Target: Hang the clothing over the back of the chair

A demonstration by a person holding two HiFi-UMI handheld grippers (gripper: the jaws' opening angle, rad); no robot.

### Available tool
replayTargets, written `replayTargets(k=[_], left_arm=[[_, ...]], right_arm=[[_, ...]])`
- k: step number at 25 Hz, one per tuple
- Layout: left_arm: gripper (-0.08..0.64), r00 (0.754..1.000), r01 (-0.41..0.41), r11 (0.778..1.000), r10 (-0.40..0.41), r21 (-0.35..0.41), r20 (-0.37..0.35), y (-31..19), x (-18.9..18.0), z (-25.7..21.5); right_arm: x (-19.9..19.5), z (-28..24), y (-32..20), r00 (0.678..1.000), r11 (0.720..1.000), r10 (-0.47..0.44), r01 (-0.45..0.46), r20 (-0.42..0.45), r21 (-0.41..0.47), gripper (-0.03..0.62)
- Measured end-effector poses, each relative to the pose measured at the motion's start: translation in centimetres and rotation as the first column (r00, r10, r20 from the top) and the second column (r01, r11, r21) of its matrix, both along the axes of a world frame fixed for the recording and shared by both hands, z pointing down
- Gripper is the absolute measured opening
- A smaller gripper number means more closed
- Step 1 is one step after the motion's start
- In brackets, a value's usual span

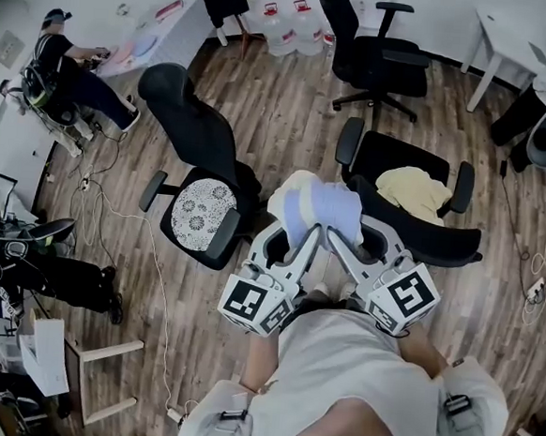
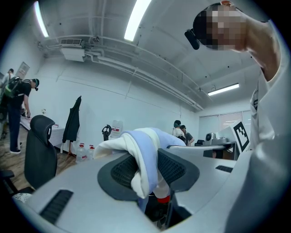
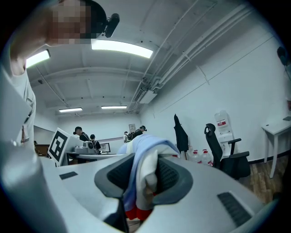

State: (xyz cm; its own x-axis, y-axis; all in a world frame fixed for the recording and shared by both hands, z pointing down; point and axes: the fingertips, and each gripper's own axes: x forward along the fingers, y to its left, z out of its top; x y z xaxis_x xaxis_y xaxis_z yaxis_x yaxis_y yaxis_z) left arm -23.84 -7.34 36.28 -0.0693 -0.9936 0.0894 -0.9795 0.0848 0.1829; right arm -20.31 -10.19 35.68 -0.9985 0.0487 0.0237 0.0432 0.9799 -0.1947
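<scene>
I'm gripping the white-and-blue garment (image 1: 319,207) with my left hand-held gripper (image 1: 301,243) and right hand-held gripper (image 1: 335,244), and it's bunching up between their tips.

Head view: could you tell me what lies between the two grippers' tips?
A bunched blue-and-white garment, pinched by left gripper and right gripper, as the head view shows.

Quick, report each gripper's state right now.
Left gripper: closed on the blue-and-cream garment.
Right gripper: closed on the same garment.
</scene>
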Motion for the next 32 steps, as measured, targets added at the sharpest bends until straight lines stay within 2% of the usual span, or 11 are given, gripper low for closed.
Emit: replayTargets(k=[6,12,21,32], left_arm=[[0.152,0.999,-0.030,0.999,0.030,0.012,-0.011,-1.1,-2.4,-0.1],[0.152,0.995,-0.097,0.995,0.097,0.027,-0.015,-2.6,-4.9,-0.5],[0.152,0.984,-0.171,0.984,0.173,0.039,-0.039,-3.7,-7.6,0.0],[0.152,0.980,-0.192,0.980,0.195,0.055,-0.044,-4.5,-10.9,0.2]], right_arm=[[-2.3,-0.2,-0.8,1.000,0.999,0.027,-0.027,-0.004,-0.019,0.121],[-4.4,-0.7,-1.8,0.996,0.995,0.086,-0.086,-0.008,-0.043,0.122],[-7.0,-0.3,-2.8,0.985,0.986,0.165,-0.167,-0.059,-0.030,0.122],[-10.3,0.0,-3.5,0.978,0.980,0.196,-0.198,-0.074,-0.014,0.123]])
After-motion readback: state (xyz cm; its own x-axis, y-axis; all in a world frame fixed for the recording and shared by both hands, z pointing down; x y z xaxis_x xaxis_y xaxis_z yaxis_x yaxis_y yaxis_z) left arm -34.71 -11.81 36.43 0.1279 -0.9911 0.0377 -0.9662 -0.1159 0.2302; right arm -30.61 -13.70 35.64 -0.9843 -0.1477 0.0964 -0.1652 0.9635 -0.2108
